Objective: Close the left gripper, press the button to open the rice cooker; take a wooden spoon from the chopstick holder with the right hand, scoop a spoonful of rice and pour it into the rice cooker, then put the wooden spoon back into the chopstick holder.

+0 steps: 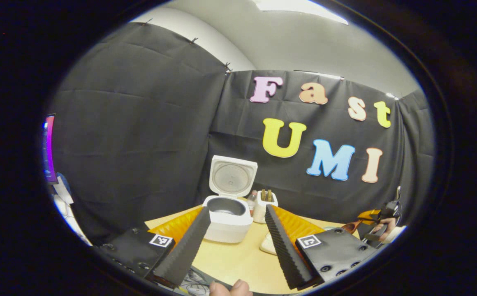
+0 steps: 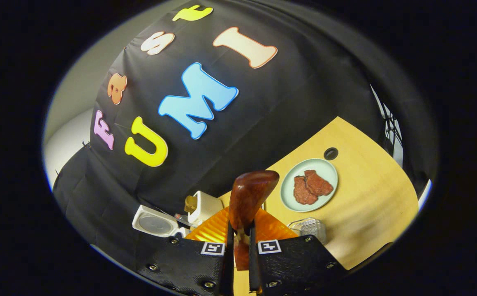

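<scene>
Yellow table [image 1: 238,259] against black cloth, rice cooker [image 1: 227,218] lid up, chopstick holder [image 1: 264,205] just beside it, left gripper [image 1: 238,230] spread wide, right gripper [image 2: 241,242] clamped on wooden spoon [image 2: 248,197], tilted view

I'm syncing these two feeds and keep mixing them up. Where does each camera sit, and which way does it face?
Left gripper view: rides the open left gripper, facing the open rice cooker; a fingertip shows.
Right gripper view: rides the right gripper, rolled sideways over the table, shut on the wooden spoon.
Shared: rice cooker, chopstick holder, spoon.
</scene>
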{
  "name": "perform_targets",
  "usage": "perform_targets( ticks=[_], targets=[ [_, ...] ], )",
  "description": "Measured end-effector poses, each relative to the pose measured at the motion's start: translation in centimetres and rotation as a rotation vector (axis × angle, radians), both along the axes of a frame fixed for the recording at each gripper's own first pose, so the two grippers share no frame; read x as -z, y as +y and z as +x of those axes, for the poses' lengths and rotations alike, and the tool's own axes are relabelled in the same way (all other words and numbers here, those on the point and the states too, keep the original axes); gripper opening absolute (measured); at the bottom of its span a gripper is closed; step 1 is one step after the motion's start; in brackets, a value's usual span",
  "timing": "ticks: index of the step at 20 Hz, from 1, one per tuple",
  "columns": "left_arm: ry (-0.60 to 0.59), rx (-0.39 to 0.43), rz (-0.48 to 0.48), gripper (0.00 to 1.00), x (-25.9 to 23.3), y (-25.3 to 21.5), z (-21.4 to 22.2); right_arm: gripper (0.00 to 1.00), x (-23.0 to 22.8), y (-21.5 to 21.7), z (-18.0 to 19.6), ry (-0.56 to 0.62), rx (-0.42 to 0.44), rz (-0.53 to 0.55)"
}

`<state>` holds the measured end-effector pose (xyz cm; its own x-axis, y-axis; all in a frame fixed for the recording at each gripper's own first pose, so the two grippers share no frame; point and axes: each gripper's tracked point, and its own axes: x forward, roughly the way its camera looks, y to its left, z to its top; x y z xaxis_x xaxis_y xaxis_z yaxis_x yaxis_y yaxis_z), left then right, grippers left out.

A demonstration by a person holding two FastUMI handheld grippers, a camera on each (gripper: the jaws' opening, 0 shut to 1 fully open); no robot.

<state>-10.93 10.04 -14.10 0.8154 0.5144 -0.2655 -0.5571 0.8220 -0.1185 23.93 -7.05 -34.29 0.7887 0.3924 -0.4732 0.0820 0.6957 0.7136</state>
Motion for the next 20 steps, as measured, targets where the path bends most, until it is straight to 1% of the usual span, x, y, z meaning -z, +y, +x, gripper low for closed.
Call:
perform_targets(
  ticks=[2, 4, 6, 9, 13, 16, 18, 20],
  targets=[
    [0.037, 0.005, -0.024, 0.88, 0.7, -3.3, 0.9, 0.15, 3.0, -1.5, 0.1, 0.033, 0.01, -0.032],
    [0.072, 0.036, 0.007, 0.88, 0.5, -5.4, 1.9, 0.15, 4.7, -2.4, 1.0, 0.027, 0.034, -0.057],
    [0.133, 0.045, 0.036, 0.88, 1.2, -5.7, 2.3, 0.15, 6.8, -2.3, 1.5, 0.036, 0.044, -0.094],
    [0.142, 0.025, 0.044, 0.89, 0.8, -5.6, 2.3, 0.15, 8.8, -1.6, 2.2, 0.027, 0.033, -0.147],
    [0.176, 0.013, 0.049, 0.89, 1.8, -5.1, 2.5, 0.15, 10.6, -0.7, 2.4, 0.024, 0.013, -0.204],
    [0.183, -0.003, 0.056, 1.0, 1.7, -4.7, 2.8, 0.15, 11.4, -0.1, 2.4, -0.006, -0.012, -0.272],
    [0.196, 0.003, 0.082, 1.0, 1.9, -4.7, 3.2, 0.15, 11.8, 0.2, 2.2, -0.029, -0.034, -0.329],
    [0.205, 0.012, 0.104, 0.88, 1.9, -4.9, 4.0, 0.16, 12.6, 0.3, 1.8, -0.042, -0.06, -0.41]
  ],
)
